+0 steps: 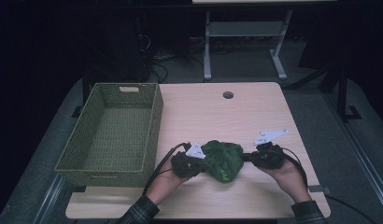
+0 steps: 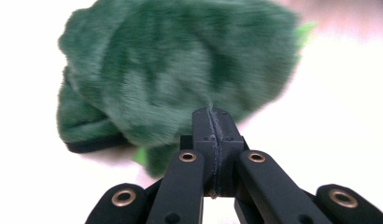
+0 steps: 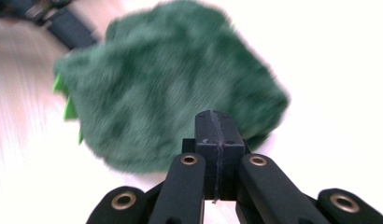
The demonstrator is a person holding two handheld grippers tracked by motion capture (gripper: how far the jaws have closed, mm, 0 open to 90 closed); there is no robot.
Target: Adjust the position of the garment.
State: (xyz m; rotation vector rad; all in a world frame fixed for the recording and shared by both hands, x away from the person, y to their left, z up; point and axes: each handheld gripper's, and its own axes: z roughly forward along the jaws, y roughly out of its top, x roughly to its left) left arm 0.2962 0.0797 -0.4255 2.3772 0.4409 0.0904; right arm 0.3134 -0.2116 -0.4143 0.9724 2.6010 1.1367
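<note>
The green plush toy [image 1: 222, 160] lies at lower centre of the high view on the worktop [image 1: 255, 112]. The left tool [image 1: 202, 161] and right tool [image 1: 248, 157] flank it, each pressed together and pinching its fur. A woven basket [image 1: 154, 126] stands at left.

The high view is dim and low in contrast, with a cool cast: the room behind the bench [image 1: 236, 116] falls off into near black, and the woven basket [image 1: 112, 135] throws only a faint shadow. Both gripper views are strongly overexposed, the bench surface [image 2: 348, 116] blown out to white glare. There the green plush toy [image 2: 180, 70] is smeared by motion blur, while the black jaws stay sharp up close.
</note>
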